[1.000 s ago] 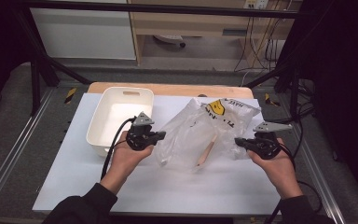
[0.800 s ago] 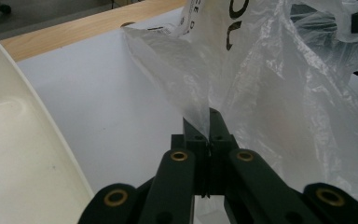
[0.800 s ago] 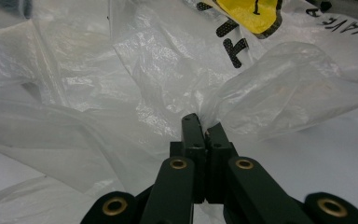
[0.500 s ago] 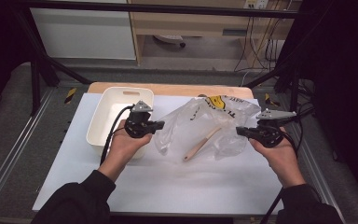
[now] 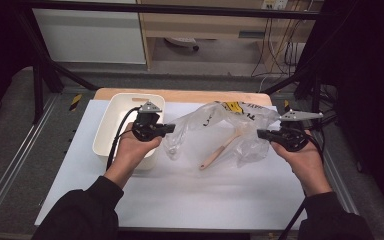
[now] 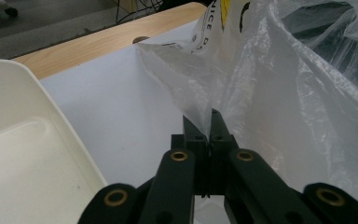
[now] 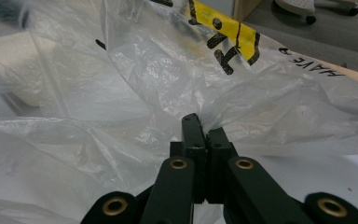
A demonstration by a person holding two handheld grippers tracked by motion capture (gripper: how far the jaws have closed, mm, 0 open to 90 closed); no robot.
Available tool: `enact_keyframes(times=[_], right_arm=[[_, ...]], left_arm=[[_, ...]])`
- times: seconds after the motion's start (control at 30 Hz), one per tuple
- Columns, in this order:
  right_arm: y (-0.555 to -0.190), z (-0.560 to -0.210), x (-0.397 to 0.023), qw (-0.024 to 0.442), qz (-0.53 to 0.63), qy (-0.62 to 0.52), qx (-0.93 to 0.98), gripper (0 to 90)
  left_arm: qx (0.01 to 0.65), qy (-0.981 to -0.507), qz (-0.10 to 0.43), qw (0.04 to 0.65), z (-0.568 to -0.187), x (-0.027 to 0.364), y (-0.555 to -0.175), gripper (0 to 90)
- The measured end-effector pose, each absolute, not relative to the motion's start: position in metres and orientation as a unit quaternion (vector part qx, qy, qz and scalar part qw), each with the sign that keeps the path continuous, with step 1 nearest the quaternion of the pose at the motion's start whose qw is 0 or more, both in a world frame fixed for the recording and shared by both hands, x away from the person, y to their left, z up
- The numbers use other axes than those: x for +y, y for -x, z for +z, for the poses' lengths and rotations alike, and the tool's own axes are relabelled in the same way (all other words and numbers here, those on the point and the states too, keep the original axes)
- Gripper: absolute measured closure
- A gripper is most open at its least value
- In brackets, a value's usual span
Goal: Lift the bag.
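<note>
A clear plastic bag (image 5: 215, 127) with black and yellow print hangs stretched between my two grippers above the white table. My left gripper (image 5: 171, 128) is shut on the bag's left edge (image 6: 200, 112), its jaws pinching the film. My right gripper (image 5: 260, 134) is shut on the bag's right edge (image 7: 223, 112). A wooden spoon (image 5: 222, 147) lies slanted inside the bag, its bowl up near the far side and its handle pointing toward me. The yellow label (image 7: 223, 28) shows on the far part of the bag.
A white rectangular tub (image 5: 111, 125) stands on the table under and left of my left hand (image 6: 14, 140). A wooden board (image 5: 180, 95) runs along the table's far edge. The white table top (image 5: 190, 195) stretches toward me. Metal rails flank the table.
Both grippers have risen and moved apart and away from me, lifting and stretching the bag between them. The spoon has shifted with the bag.
</note>
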State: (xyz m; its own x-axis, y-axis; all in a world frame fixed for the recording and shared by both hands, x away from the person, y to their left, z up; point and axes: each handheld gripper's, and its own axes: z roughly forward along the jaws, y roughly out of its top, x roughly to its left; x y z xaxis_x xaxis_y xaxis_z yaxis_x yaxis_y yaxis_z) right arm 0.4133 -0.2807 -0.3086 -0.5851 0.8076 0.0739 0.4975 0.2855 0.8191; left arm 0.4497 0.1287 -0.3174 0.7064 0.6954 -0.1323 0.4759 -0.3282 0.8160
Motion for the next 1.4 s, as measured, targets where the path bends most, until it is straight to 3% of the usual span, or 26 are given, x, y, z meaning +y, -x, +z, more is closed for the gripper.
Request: enact_keyframes(times=[0.67,1.4], right_arm=[[-0.428,-0.282,-0.301,0.201,0.441,-0.434,0.759,90.0],[-0.461,-0.262,-0.294,0.198,0.451,-0.444,0.748,90.0]], left_arm=[[0.388,-0.782,0.124,0.472,-0.297,0.15,-0.468,90.0],[0.394,-0.757,0.156,0.497,-0.264,0.158,-0.486,90.0]])
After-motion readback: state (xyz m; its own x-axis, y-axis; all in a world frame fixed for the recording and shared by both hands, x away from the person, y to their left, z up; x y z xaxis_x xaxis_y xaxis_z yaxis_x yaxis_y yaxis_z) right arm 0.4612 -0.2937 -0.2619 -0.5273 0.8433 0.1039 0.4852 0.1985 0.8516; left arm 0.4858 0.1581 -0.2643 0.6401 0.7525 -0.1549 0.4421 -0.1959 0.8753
